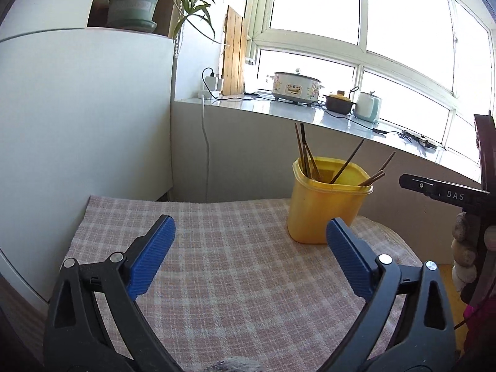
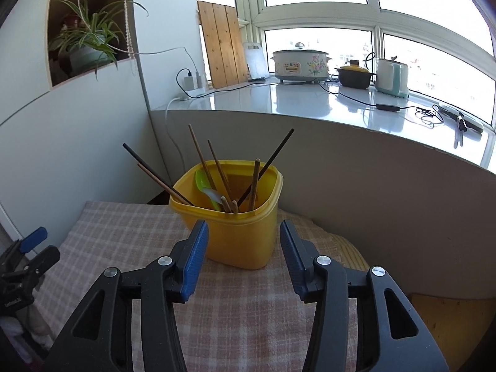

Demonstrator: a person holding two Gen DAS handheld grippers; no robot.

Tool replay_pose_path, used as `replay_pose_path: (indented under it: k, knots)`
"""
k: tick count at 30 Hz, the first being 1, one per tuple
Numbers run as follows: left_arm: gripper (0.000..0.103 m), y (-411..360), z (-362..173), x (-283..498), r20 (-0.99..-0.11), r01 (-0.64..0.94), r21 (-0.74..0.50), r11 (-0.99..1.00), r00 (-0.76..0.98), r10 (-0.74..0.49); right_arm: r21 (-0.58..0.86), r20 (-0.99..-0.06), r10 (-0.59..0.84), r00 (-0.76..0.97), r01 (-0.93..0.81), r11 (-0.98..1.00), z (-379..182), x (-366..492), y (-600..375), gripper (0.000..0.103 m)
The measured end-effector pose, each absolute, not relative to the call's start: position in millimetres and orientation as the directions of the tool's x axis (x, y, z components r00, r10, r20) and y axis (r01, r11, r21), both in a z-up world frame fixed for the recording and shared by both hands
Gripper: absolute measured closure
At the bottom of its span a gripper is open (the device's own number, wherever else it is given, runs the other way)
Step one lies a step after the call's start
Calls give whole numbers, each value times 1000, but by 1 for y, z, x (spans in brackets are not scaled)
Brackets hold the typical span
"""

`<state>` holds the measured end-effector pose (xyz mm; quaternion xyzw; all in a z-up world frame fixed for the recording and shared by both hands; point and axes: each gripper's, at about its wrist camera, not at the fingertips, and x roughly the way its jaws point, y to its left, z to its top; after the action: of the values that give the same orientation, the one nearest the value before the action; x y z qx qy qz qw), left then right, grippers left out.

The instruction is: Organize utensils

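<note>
A yellow plastic tub (image 1: 322, 207) (image 2: 238, 235) stands on the checked cloth (image 1: 232, 263) (image 2: 124, 235) at its far right corner. Several brown and black chopsticks (image 1: 305, 155) (image 2: 217, 173) lean inside it, along with a green spoon (image 2: 203, 183). My left gripper (image 1: 251, 226) hovers over the cloth, left of the tub, open wide with nothing between its blue pads. In the right wrist view my right gripper (image 2: 241, 229) faces the tub from close in front; it is open and holds nothing. The other gripper's parts show at the frame edges (image 1: 446, 193) (image 2: 31, 245).
Behind the cloth runs a glossy windowsill (image 2: 310, 99) carrying a flowered cooker (image 2: 300, 62), a dark pot (image 2: 353, 76), a pale kettle (image 2: 392, 77), cables and chargers. A wooden board (image 2: 221, 46) leans at its left end. A potted plant (image 1: 133, 6) sits on a white cabinet.
</note>
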<state>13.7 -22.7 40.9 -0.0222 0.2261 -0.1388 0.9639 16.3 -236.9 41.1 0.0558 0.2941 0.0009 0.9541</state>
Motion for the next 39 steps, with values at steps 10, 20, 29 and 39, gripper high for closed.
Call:
replay_pose_path:
  k: [10, 20, 29, 39]
  knots:
    - [0, -34, 45, 10, -442, 231, -65, 971, 866, -235, 93, -533, -26, 846, 90, 992, 40, 7, -237, 23]
    - [0, -33, 32, 20, -472, 168, -36, 985, 866, -165, 80, -502, -79, 861, 137, 987, 38, 5, -236, 18]
    - [0, -30, 24, 30, -497, 157, -39, 987, 853, -156, 81, -487, -94, 869, 152, 985, 37, 7, -237, 13]
    - [0, -32, 23, 32, -502, 165, -47, 985, 849, -166, 76, -485, -93, 870, 148, 986, 37, 9, -236, 12]
